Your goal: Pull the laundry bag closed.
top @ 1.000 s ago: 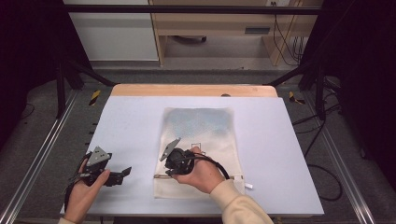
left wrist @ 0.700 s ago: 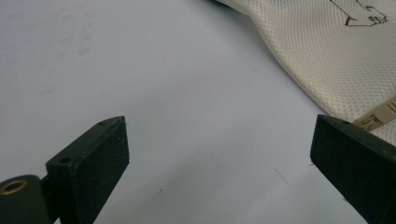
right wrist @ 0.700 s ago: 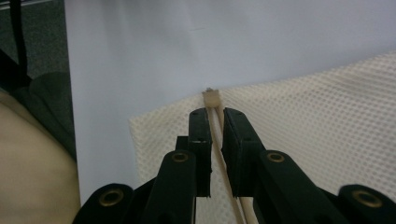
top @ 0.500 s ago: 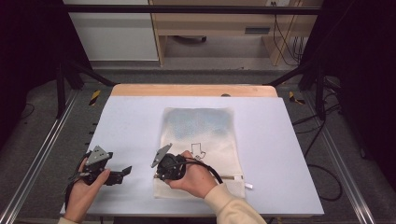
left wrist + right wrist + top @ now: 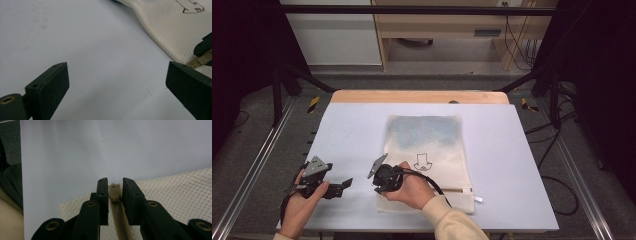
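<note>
A cream mesh bag [image 5: 427, 150] with a bluish upper part and a small black drawing lies flat mid-worktop [image 5: 522, 165]. The right gripper [image 5: 115, 192], nearly closed around the tan zipper slider [image 5: 114, 193], has moved left along the bag's near edge since a second ago. The left gripper [image 5: 117, 82] gapes open, holding nothing, just left of the bag.

From my seat, the high view looks forward and down over the whole table [image 5: 522, 165]. Both gripper views sit low and close to its surface; each shares the mesh bag's [image 5: 432, 145] near-left corner, around 7 o'clock.
</note>
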